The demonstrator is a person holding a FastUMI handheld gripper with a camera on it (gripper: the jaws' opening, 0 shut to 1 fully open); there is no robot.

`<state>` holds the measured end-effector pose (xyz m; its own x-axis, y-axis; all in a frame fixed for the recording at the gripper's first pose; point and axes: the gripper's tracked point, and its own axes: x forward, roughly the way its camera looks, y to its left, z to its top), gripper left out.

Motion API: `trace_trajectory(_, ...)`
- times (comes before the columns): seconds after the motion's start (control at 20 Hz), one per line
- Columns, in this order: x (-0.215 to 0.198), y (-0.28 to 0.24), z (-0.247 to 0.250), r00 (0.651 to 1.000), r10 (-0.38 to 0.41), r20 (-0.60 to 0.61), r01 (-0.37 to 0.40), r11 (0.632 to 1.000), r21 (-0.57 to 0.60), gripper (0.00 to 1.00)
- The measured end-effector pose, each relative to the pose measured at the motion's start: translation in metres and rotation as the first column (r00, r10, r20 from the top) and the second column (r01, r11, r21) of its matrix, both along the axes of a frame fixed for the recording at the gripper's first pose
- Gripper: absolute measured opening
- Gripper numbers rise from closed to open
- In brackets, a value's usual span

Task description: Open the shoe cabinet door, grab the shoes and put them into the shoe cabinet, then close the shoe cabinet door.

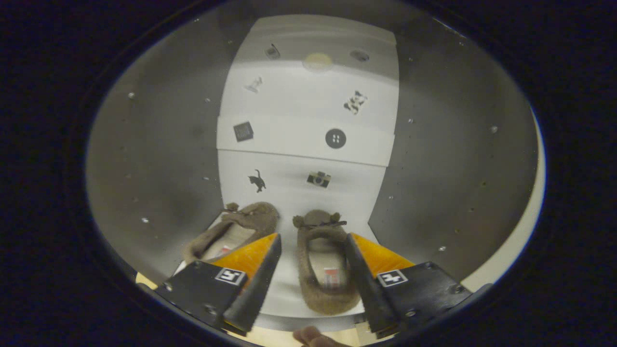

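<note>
Shoes (294, 250) lie inside the cabinet (308, 164); my jaws are spread, so I'd withdraw straight, brushing neither.

Two shoes, one (231, 231) left of the fingers and one (322, 262) between the spread fingers of the gripper (312, 274), show fuzzy, matt plush uppers with smoother cloth insoles. Cabinet walls (159, 159) appear as dull brushed metal; the back panel (308, 115) is smooth and matt, bearing flat printed stickers.

Stickers – cat (257, 181), camera (318, 179), button (335, 138).
</note>
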<state>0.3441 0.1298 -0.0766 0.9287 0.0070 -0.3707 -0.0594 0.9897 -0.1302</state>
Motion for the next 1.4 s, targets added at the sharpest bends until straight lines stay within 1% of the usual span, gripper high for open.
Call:
trace_trajectory(0.1, -0.032, 0.009, 0.023, 0.999, 0.026, 0.044, -0.026, 1.0, -0.004, 0.94)
trace_trajectory(0.2, -0.067, 0.019, 0.05, 0.994, 0.049, 0.098, -0.05, 0.999, 0.005, 0.94)
trace_trajectory(0.35, -0.122, 0.029, 0.081, 0.988, 0.055, 0.144, -0.058, 0.998, 0.021, 1.0)
trace_trajectory(0.55, -0.191, 0.034, 0.118, 0.981, 0.065, 0.184, -0.067, 0.998, 0.005, 1.0)
trace_trajectory(0.7, -0.244, 0.033, 0.153, 0.959, 0.076, 0.274, -0.084, 0.996, 0.016, 1.0)
trace_trajectory(0.8, -0.278, 0.027, 0.166, 0.946, 0.079, 0.315, -0.088, 0.996, 0.015, 1.0)
trace_trajectory(1.05, -0.363, 0.013, 0.166, 0.936, 0.178, 0.304, -0.186, 0.983, -0.001, 1.0)
trace_trajectory(1.1, -0.378, 0.005, 0.168, 0.928, 0.195, 0.319, -0.204, 0.979, -0.005, 1.0)
trace_trajectory(1.2, -0.403, -0.017, 0.169, 0.917, 0.197, 0.347, -0.207, 0.978, -0.008, 1.0)
trace_trajectory(1.3, -0.425, -0.046, 0.173, 0.905, 0.181, 0.385, -0.193, 0.981, -0.009, 1.0)
trace_trajectory(1.4, -0.447, -0.085, 0.182, 0.89, 0.145, 0.432, -0.151, 0.988, -0.02, 1.0)
